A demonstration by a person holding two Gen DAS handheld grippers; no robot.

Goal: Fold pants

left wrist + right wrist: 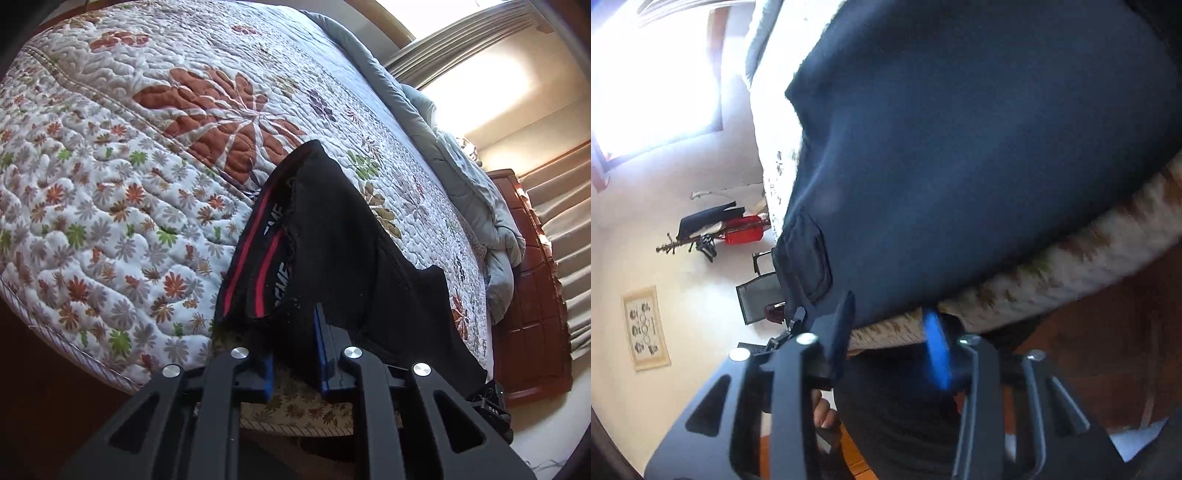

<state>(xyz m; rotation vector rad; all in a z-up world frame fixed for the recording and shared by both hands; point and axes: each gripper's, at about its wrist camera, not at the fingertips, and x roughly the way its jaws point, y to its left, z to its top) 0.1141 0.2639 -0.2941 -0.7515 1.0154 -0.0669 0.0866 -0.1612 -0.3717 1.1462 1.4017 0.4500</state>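
Observation:
Black pants (343, 243) with a red-striped waistband lie on a floral quilted bed (122, 177), at its near edge. My left gripper (295, 332) is at the pants' near edge, its blue-padded jaws a little apart with black fabric between them. In the right wrist view the dark pants (960, 147) fill the upper frame, draped over the bed's edge (1071, 258). My right gripper (890, 317) sits at the fabric's lower edge with its jaws apart. The view is blurred, so I cannot tell whether it grips the cloth.
A grey blanket (461, 177) lies bunched along the bed's far side. A wooden cabinet (528, 288) and curtains stand to the right. A coat rack (709, 229), a chair (757, 295) and a bright window (653, 74) are by the wall. The floor is wooden.

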